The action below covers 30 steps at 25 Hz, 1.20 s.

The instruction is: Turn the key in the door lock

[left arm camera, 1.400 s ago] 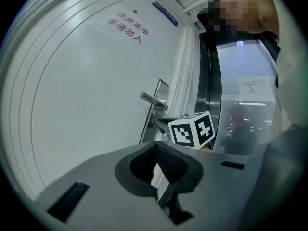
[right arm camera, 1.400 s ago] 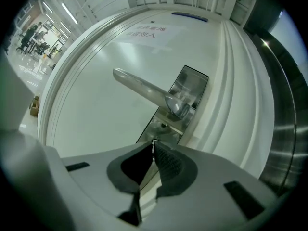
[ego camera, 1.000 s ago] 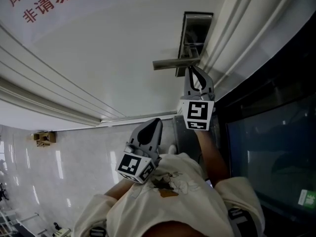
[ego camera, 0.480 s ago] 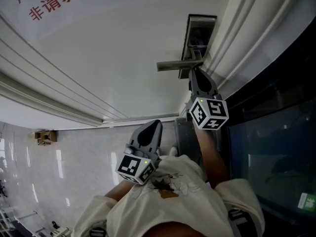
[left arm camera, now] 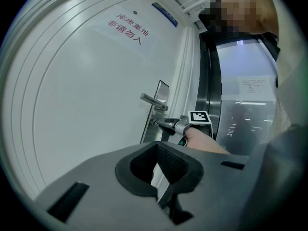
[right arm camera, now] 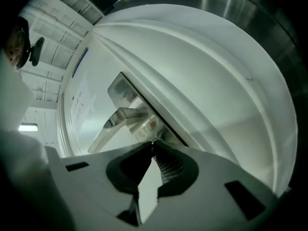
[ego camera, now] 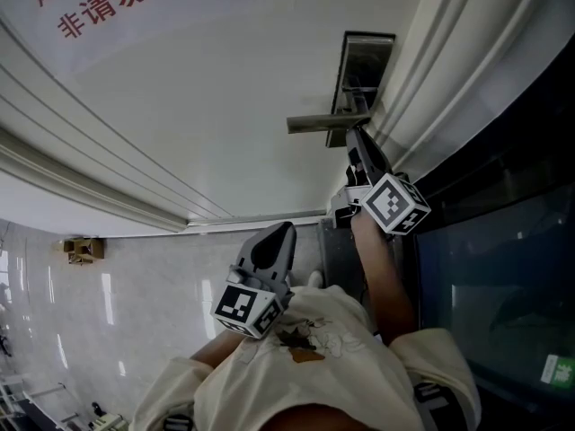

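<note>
The key [right arm camera: 155, 141] is seen in the lock plate [right arm camera: 124, 91], right at the tips of the right gripper [right arm camera: 154, 147] and just under the handle [right arm camera: 122, 117]. These jaws have just been opening slightly, but the small key head is pinched between their tips. The left gripper [left arm camera: 156, 150] is held well back from the door [left arm camera: 86, 95], and its jaws are closed together on nothing.

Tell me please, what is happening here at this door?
A person works a white door with two handheld grippers. The right gripper holds the key in the lock just below the lever handle; its jaws have just been opening slightly, the key between their tips. The left gripper is shut, empty, away from the door.
</note>
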Tool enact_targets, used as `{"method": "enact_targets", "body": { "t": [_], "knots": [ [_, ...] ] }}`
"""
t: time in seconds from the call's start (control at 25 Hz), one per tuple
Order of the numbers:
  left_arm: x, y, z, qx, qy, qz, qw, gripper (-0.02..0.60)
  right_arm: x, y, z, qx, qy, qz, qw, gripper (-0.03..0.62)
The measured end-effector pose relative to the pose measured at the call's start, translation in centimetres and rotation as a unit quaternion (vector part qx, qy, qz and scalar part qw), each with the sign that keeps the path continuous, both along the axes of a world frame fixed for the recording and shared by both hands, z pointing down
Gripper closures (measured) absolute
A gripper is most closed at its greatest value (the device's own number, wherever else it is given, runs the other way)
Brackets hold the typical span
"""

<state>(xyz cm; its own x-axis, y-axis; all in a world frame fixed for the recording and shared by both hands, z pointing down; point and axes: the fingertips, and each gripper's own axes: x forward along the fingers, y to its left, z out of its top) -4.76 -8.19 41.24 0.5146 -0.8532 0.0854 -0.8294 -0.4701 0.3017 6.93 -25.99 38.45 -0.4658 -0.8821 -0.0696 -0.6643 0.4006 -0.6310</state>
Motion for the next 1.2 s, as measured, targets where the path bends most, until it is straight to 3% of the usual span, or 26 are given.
{"method": "enact_targets", "body": {
  "t": [0.24,0.44,0.64,1.08,1.2],
  "knots": [
    [0.1,0.0,0.1,-0.004,0.0,0.001,1.0,0.581,0.1,0.0,0.2,-0.029,-0.093,-0.015,0.995,0.563],
    [0.2,-0.2,0.2,-0.005,0.001,0.004,1.0,0.581,0.4,-0.1,0.7,-0.064,-0.167,-0.022,0.984,0.565],
    [0.3,-0.3,0.2,-0.002,0.001,0.008,1.0,0.581,0.8,-0.1,1.3,-0.09,-0.205,-0.018,0.975,0.565],
    [0.1,-0.4,0.3,-0.005,0.006,0.015,0.9999,0.581,0.6,-0.2,1.4,-0.123,-0.322,-0.031,0.938,0.568],
    [-0.2,-0.4,0.3,-0.004,0.005,0.014,0.9999,0.581,0.6,-0.2,1.4,-0.121,-0.324,-0.028,0.938,0.568]
  ]
}}
